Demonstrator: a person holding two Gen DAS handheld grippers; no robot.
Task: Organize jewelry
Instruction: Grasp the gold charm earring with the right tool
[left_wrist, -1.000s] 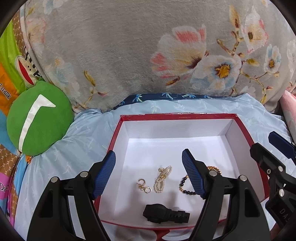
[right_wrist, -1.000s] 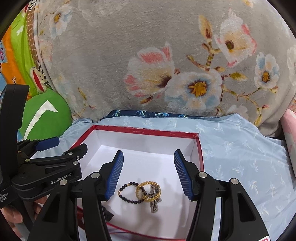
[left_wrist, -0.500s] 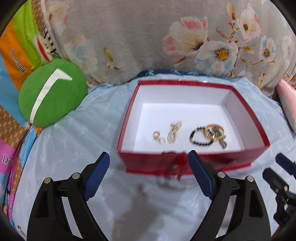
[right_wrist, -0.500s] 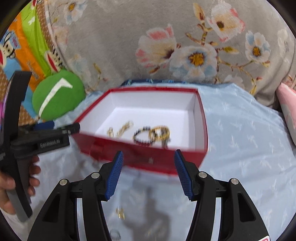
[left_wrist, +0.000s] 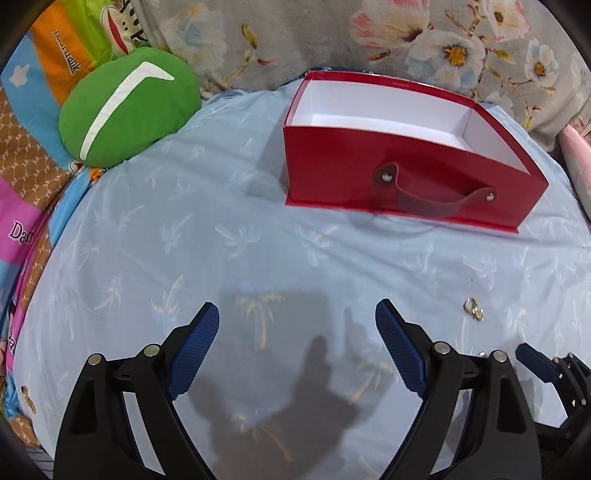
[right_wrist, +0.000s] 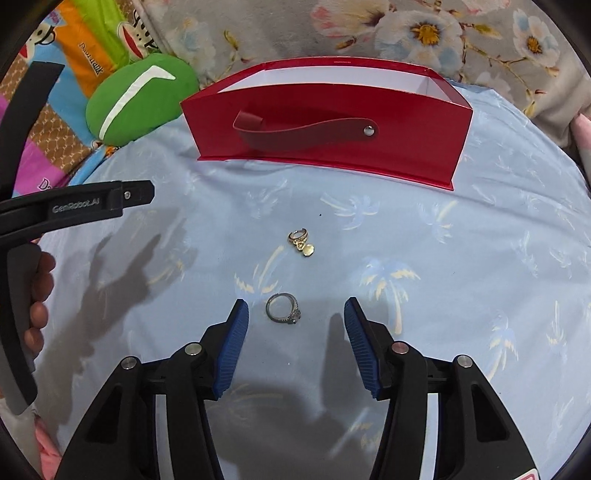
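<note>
Step in hand, as I judged it: pick up the silver ring (right_wrist: 283, 308) that lay flat on the blue bedsheet (right_wrist: 461, 258), just ahead of my right gripper (right_wrist: 295, 317) and nearer its left finger than its right. To do it well I reckoned I should shift slightly left to centre the band between the pads, come down until the tips pressed lightly into the soft sheet, and close slowly, since a thin ring lying flat can skate off or take a fold of cloth with it. The gold earring (right_wrist: 301, 242) lay a little farther on, between the ring and the red box (right_wrist: 332, 122), well clear of the fingers, so it should not get caught in the same pinch. The box stood beyond on the sheet with its strap side toward me; from this low angle I could not see what was inside it. Right gripper: fingers spread wide, holding nothing, touching nothing that I could see. Left gripper (left_wrist: 297, 332): likewise spread wide and empty over bare sheet, with the earring off to its right (left_wrist: 474, 308). A green cushion (left_wrist: 129, 110) sat at the far left.
</note>
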